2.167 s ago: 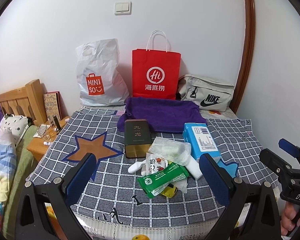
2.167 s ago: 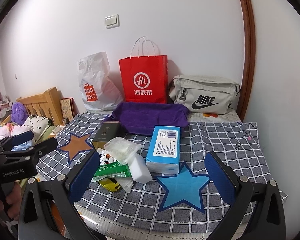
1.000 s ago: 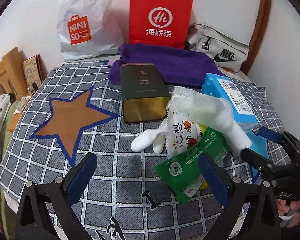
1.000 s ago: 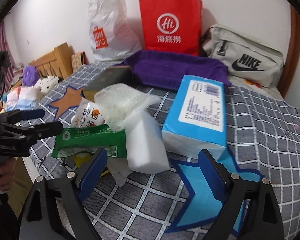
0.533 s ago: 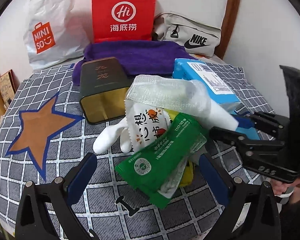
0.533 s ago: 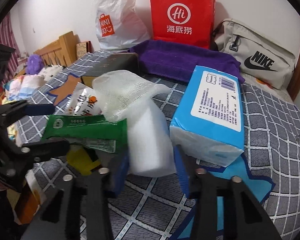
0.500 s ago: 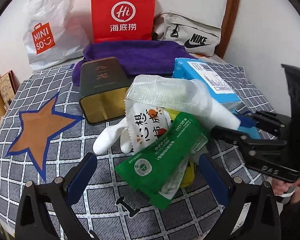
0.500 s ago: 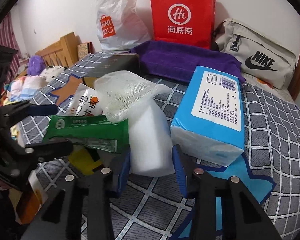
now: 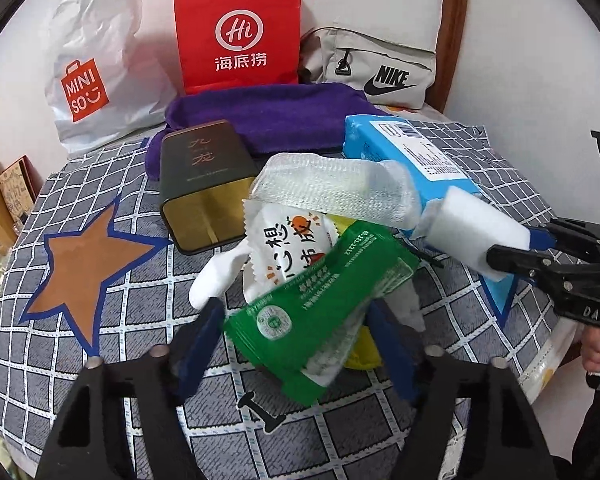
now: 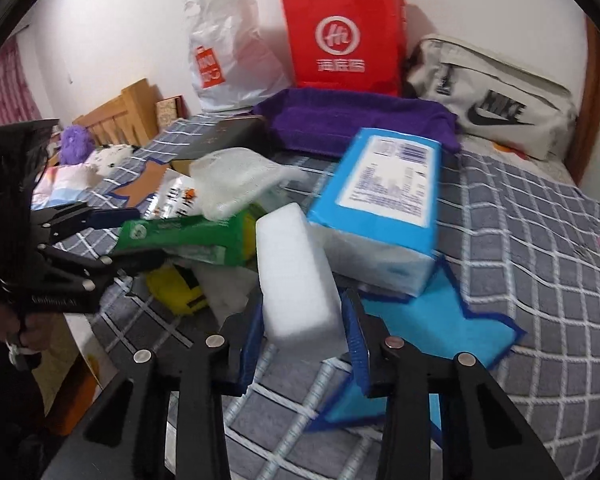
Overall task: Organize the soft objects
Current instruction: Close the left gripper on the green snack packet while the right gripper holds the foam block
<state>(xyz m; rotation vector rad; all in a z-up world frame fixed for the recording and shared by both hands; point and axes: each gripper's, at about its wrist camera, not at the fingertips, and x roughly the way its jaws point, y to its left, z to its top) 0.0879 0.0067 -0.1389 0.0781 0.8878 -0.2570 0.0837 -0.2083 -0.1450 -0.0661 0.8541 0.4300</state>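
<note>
White foam block [image 10: 300, 276] sits clamped between the right gripper's [image 10: 302, 330] blue pads, its long axis running straight ahead, away from the tongs. The green wipes pack [image 9: 320, 312] lies between the left gripper's [image 9: 296, 344] closing jaws, angled up to the right; whether the pads press it yet, I cannot tell.

Both handheld units same build: left gripper [image 9: 296, 344] and right gripper [image 10: 302, 338] have matte black angular plastic arms, flat blue pads [image 10: 249, 338] on the finger insides, round silver screw heads along each arm. White embossed lettering on the side bodies, partly legible. A hand [image 9: 598, 350] wraps each black handle.
</note>
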